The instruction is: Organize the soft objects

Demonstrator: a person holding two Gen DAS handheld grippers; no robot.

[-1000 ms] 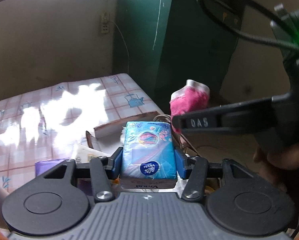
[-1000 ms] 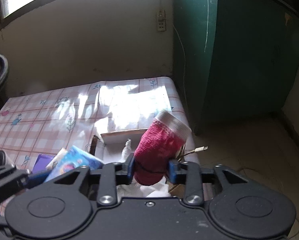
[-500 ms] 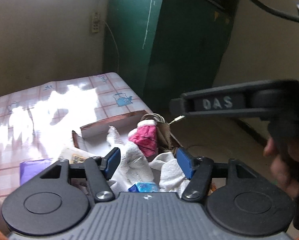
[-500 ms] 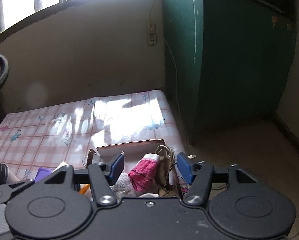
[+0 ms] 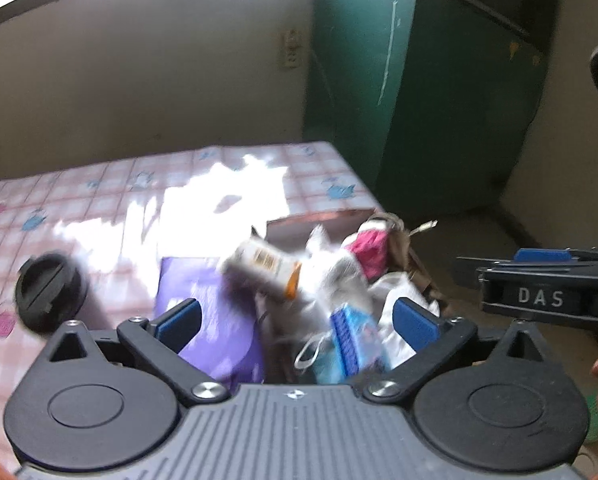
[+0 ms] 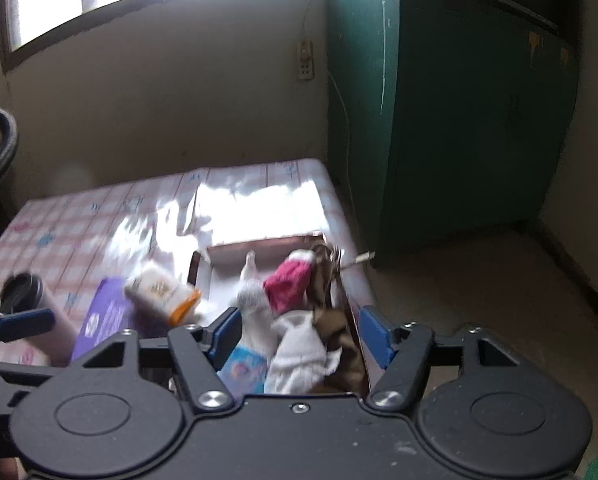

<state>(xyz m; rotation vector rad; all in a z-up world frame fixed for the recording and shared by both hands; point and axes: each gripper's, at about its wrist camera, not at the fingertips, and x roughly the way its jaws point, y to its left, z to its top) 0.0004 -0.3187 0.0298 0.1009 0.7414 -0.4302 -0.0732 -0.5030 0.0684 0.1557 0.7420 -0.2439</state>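
Right wrist view shows the checked table (image 6: 79, 224) running back to the wall, and at its near right corner the cardboard box (image 6: 259, 246) that takes the soft things. Inside it lie a white cloth (image 6: 299, 354), a pink sock (image 6: 289, 284), a striped brown fabric (image 6: 335, 336) along the right wall and a blue tissue pack (image 6: 245, 368) at the near edge. Just left of the box sit a purple packet (image 6: 103, 320), a white bottle with an orange cap (image 6: 161, 290) tilted over it, and a dark-lidded tumbler (image 6: 21, 292) further left.

The step in hand looks like choosing the next soft item, since both tools are empty above the load. To do it well, I would leave the bottle and tumbler alone as hard things, and go for the purple packet if it is soft, coming down flat over its width so the bottle slides off rather than tips into the box.

The right gripper (image 6: 299, 334) hovers over the box, fingers spread wide, holding nothing. The left gripper (image 5: 295, 320) hangs above the box's near left side, straddling packet and tissue pack, likewise released and wide apart. The picture is blurred, so finer contact is unclear.
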